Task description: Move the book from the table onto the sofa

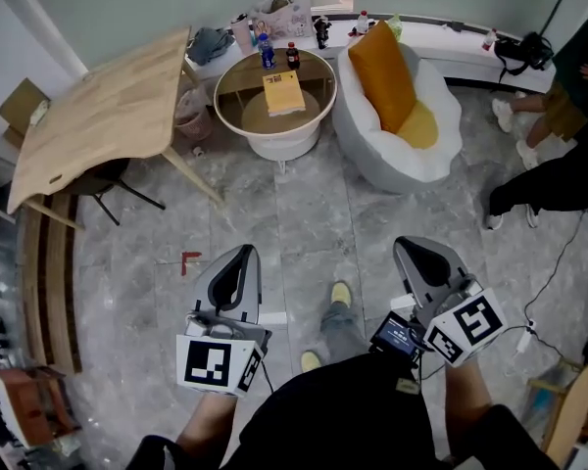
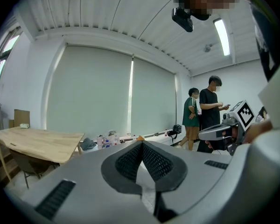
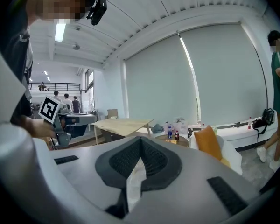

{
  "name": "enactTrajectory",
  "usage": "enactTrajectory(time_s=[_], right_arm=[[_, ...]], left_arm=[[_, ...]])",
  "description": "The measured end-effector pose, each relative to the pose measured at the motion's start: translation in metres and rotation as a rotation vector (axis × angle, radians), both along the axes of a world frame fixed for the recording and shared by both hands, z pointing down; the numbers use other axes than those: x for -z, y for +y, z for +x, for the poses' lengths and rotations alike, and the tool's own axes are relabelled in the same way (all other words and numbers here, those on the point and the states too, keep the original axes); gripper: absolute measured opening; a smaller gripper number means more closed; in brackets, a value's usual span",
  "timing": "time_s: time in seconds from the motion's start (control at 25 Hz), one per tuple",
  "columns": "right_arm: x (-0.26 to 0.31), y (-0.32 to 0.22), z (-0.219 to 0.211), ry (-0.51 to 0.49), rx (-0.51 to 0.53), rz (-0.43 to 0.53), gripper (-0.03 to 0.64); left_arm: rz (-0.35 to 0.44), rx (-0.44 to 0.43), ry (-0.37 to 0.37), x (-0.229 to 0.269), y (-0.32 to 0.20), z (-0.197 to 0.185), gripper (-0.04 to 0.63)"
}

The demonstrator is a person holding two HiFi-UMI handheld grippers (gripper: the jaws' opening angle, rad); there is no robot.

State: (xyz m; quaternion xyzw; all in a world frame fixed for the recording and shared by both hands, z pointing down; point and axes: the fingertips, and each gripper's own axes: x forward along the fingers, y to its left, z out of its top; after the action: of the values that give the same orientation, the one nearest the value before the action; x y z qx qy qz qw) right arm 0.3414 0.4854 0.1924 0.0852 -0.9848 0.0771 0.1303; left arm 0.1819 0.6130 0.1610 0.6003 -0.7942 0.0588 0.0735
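Yellow book [image 1: 284,93], closed, flat on the round table [image 1: 274,145], well ahead of left gripper [image 1: 243,251]; white sofa [image 1: 372,155] ahead of right gripper [image 1: 404,245].

Honestly, nothing here is legible. The yellow book [image 1: 284,93] on the round table [image 1: 219,94], top middle of the head view, has dark print on its cover, but it's way too small to read. Same goes for the labels on the blue bottle [image 1: 267,52] and the dark bottle [image 1: 293,56] behind it. The left tool [image 1: 243,253] and right tool [image 1: 413,245] carry black-and-white square markers [image 1: 209,363] at the bottom of the frame. Those are patterns, not letters.
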Motion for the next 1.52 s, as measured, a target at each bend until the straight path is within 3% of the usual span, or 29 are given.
enactTrajectory(time_s=[0.76, 1.16, 1.52], right_arm=[[-0.013, -0.125, -0.047, -0.039, 0.032, -0.057, 0.008], [-0.014, -0.150, -0.050, -0.033, 0.053, -0.027, 0.008], [-0.005, -0.148, -0.046, -0.057, 0.066, -0.017, 0.008]], left_arm=[[-0.049, 0.068, -0.004, -0.004, -0.110, -0.038, 0.006], [-0.060, 0.042, -0.013, -0.003, -0.145, -0.033, 0.007], [-0.046, 0.066, -0.025, 0.010, -0.139, -0.028, 0.006]])
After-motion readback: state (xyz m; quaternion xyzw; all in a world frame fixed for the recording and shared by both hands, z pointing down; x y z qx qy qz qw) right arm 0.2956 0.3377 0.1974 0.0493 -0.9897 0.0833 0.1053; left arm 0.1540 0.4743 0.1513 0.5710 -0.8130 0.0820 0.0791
